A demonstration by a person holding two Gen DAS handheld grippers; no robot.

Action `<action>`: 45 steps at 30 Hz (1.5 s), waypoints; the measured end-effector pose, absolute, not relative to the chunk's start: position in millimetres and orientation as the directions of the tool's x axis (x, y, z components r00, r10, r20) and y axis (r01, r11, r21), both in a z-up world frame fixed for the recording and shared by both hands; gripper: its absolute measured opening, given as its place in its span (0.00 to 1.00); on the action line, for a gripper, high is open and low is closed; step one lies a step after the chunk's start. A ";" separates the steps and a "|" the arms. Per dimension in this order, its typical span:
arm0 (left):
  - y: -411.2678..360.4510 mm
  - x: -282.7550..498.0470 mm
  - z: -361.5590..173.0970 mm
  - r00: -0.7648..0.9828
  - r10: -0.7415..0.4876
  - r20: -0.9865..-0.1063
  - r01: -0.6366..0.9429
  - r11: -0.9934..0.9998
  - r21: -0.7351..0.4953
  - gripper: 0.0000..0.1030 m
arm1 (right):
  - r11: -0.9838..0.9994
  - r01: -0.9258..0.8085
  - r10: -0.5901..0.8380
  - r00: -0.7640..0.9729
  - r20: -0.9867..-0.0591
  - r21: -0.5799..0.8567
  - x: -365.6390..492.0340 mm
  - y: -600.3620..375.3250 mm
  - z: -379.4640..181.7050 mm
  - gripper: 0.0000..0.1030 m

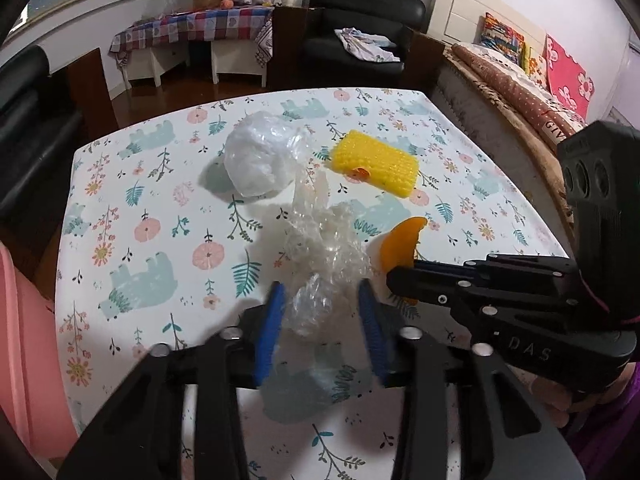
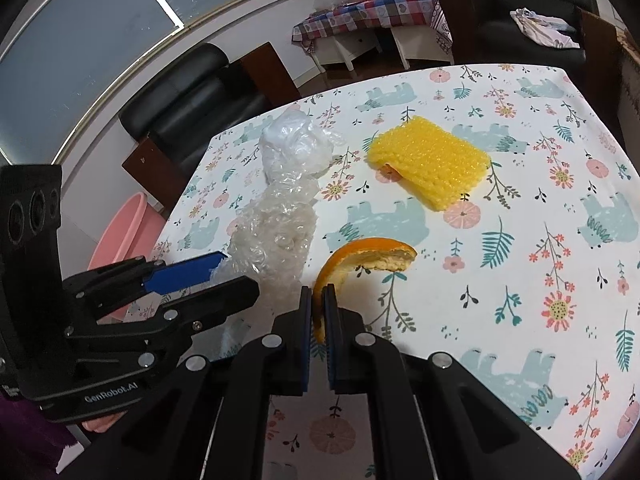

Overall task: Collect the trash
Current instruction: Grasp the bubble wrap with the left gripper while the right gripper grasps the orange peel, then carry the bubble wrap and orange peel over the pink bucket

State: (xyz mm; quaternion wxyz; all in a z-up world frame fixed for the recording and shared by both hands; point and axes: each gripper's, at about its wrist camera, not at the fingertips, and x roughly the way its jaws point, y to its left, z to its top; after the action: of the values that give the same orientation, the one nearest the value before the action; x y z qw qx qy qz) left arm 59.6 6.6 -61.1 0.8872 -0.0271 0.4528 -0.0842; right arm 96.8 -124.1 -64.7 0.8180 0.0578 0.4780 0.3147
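Observation:
A crumpled piece of clear bubble wrap (image 1: 324, 248) (image 2: 276, 232) lies on the floral tablecloth (image 1: 160, 240). Its near end sits between the blue pads of my left gripper (image 1: 320, 308). The jaws stand close on either side, and I see no squeeze on the wrap. My right gripper (image 2: 318, 292) is shut on the lower end of a curved orange peel (image 2: 360, 256) (image 1: 400, 244), just right of the wrap. Farther back lie a white balled plastic bag (image 1: 260, 156) (image 2: 292, 140) and a yellow bubble-textured pad (image 1: 376, 164) (image 2: 432, 160).
A pink basin (image 1: 24, 320) (image 2: 124, 232) sits below the table's left edge. Black armchairs (image 1: 360, 32) stand behind and to the left. A bed with pillows (image 1: 520, 80) runs along the right side. A checked-cloth side table (image 1: 192, 28) is at the back.

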 end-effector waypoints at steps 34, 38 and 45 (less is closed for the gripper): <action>149.7 -92.8 21.5 0.784 0.241 -0.573 -0.359 0.928 -0.101 0.22 | 0.458 -0.847 0.759 0.215 -0.614 0.269 33.3 60.6 28.8 0.05; 181.2 -104.7 17.5 0.745 0.308 -0.592 -0.448 0.888 -0.102 0.22 | 0.363 -0.887 0.776 0.118 -0.619 0.286 23.6 114.2 29.1 0.05; 210.6 -108.9 2.4 0.681 0.355 -0.641 -0.517 0.852 -0.077 0.22 | 0.314 -0.895 0.743 0.025 -0.669 0.315 16.6 173.2 4.0 0.06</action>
State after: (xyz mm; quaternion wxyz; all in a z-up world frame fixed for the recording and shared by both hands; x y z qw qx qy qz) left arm -108.9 210.6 2.4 0.9079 -0.1269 0.3192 0.2402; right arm 16.6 173.2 4.0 0.7093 -0.0971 0.3925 0.5774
